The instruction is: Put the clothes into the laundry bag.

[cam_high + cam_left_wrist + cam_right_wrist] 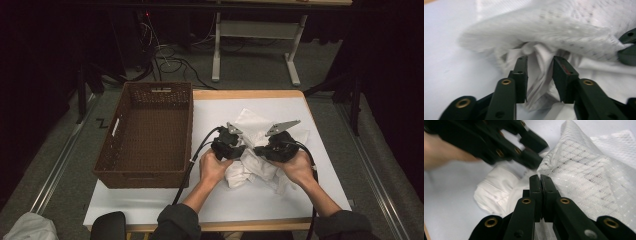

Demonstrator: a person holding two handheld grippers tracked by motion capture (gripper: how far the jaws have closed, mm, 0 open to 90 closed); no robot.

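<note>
Right claw [541,182] is pinched shut on the white cloth [255,150] heaped mid-bench [320,150], while the left claw [540,67] gapes around a fold, so it should bite deep before lifting together toward the basket [145,135].

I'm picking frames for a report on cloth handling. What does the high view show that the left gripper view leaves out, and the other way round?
High view alone: the brown wicker basket left of the cloth, the person's hands, and the floor beyond the table. Left gripper view alone: the left gripper with its fingers parted and a bunched fold of cloth between them. Both: the white cloth lying crumpled on the white table.
</note>
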